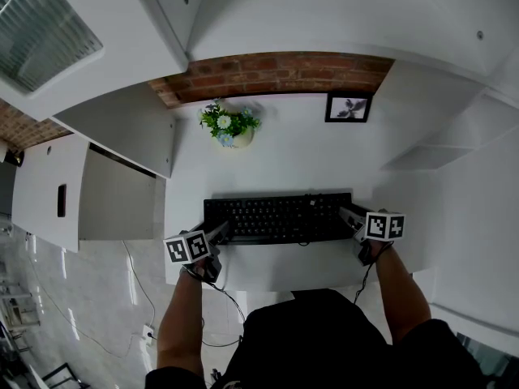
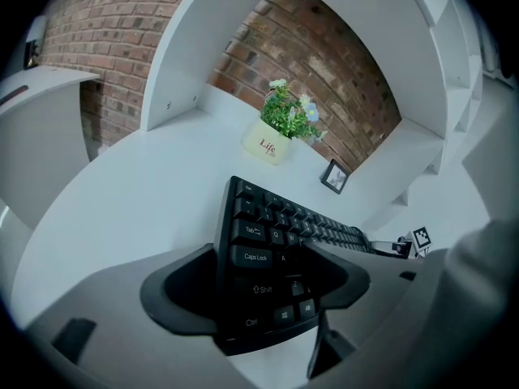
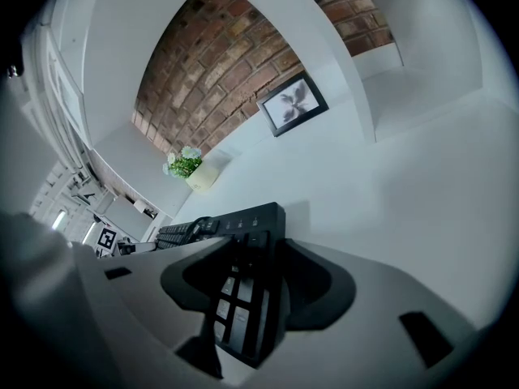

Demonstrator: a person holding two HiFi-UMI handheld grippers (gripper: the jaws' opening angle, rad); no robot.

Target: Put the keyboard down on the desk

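A black keyboard lies flat on the white desk, its long side across my view. My left gripper is at its left end and my right gripper is at its right end. In the left gripper view the keyboard's left end sits between wide jaws of the left gripper, one beside its edge and one above the keys, not pressing. In the right gripper view the keyboard's right end lies the same way inside the right gripper.
A small potted plant stands at the back of the desk, with a framed picture to its right against the brick wall. White cabinets flank the desk on both sides. A cable hangs below the desk's front edge.
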